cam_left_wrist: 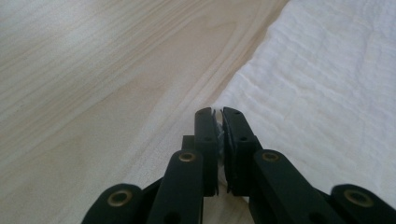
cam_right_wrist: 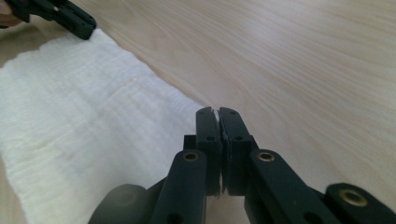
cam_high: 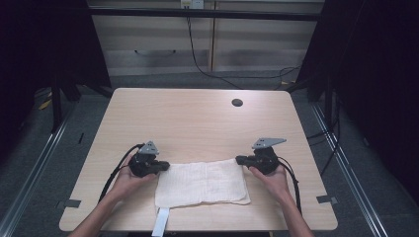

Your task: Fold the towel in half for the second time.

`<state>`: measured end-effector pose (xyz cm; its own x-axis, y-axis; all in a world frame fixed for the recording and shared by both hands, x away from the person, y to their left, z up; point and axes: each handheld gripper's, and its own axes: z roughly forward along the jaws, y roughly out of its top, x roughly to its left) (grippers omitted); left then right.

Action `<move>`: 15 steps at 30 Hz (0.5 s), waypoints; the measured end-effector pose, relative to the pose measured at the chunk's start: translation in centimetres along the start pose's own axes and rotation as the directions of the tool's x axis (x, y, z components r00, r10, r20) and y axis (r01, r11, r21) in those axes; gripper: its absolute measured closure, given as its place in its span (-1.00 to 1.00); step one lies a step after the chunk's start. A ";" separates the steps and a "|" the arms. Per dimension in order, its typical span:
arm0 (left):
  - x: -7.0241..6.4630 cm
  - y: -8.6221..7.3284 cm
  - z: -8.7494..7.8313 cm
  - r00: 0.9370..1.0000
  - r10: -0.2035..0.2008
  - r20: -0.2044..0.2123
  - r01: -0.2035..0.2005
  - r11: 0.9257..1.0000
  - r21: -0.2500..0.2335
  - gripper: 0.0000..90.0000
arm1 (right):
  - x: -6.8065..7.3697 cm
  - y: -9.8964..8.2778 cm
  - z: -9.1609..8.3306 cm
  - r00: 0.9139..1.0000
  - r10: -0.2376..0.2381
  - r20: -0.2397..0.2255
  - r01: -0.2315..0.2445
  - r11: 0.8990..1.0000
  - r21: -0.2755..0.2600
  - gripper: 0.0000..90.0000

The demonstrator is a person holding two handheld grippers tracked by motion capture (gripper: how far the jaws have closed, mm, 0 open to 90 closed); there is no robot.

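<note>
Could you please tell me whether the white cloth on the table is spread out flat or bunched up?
Spread flat: the white cloth lies as a smooth rectangle on the table, far corners pinched by the left gripper and right gripper.

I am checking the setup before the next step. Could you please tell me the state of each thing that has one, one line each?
White cloth: lying flat on the table, folded, held at both far corners.
Left claw: shut on the cloth's far left corner.
Right claw: shut on the cloth's far right corner.
Cabinet drawer: closed.
</note>
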<state>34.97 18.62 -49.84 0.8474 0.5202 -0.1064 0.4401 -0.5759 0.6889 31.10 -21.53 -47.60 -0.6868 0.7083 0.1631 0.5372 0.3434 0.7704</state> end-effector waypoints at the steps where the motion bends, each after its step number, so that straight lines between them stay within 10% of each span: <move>1: 0.0 0.0 0.0 1.000 -0.001 0.002 0.001 1.000 0.000 0.90 | 0.3 0.1 -0.3 1.000 -0.012 -0.006 0.012 1.000 -0.009 0.95; 15: -0.3 0.0 0.0 1.000 -0.009 -0.024 0.009 1.000 0.000 0.89 | 3.9 0.0 -1.7 0.992 -0.094 -0.080 0.093 0.996 -0.018 0.95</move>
<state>34.71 18.54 -49.81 0.8363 0.5399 -0.0955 0.4476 -0.5716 0.6877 27.58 -19.80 -45.92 -0.7713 0.6212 0.1388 0.4622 0.3968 0.7930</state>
